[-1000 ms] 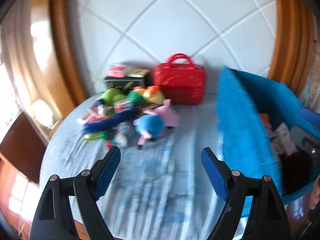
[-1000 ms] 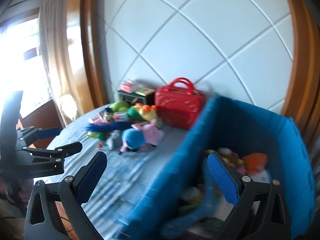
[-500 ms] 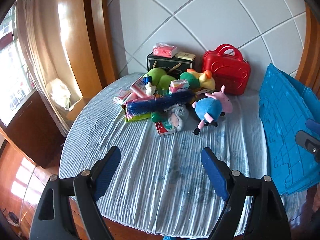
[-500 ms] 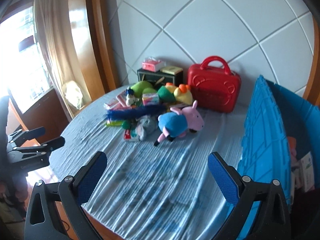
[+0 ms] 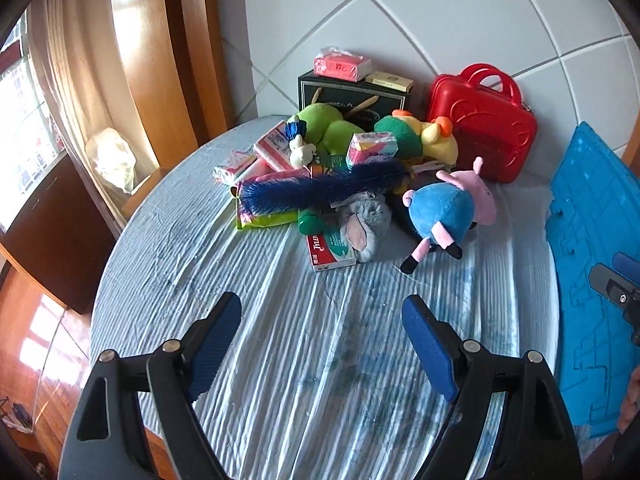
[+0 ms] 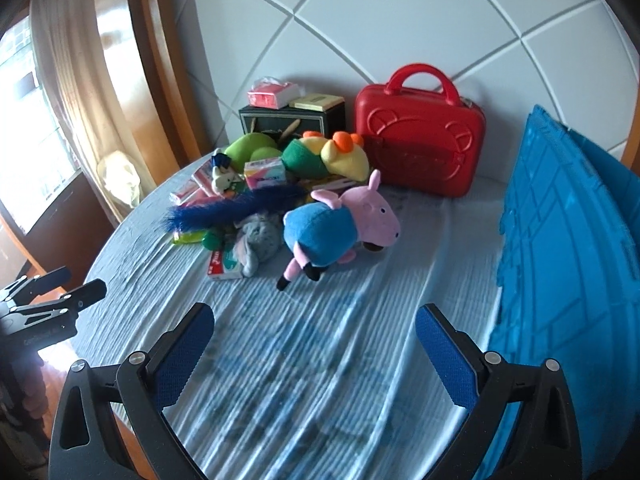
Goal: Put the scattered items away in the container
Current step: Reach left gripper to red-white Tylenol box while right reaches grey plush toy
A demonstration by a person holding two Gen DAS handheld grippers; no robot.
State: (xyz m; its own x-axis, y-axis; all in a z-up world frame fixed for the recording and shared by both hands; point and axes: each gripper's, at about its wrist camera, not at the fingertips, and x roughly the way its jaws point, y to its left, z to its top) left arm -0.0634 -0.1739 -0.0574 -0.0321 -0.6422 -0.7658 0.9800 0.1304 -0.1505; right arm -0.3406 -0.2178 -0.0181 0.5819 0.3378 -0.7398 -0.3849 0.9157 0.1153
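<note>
Just beyond your spread, empty right gripper (image 6: 314, 354), the pig plush (image 6: 336, 226) is lying crosswise, sitting nearer it than your spread left gripper (image 5: 322, 344).

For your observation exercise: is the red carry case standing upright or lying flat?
Upright. The red carry case stands on its base against the wall, handle on top, behind the pig plush.

Your left gripper (image 5: 322, 318): black frame arms | blue textured pads | silver screws || your right gripper (image 6: 314, 328): same black, blue, silver build
</note>
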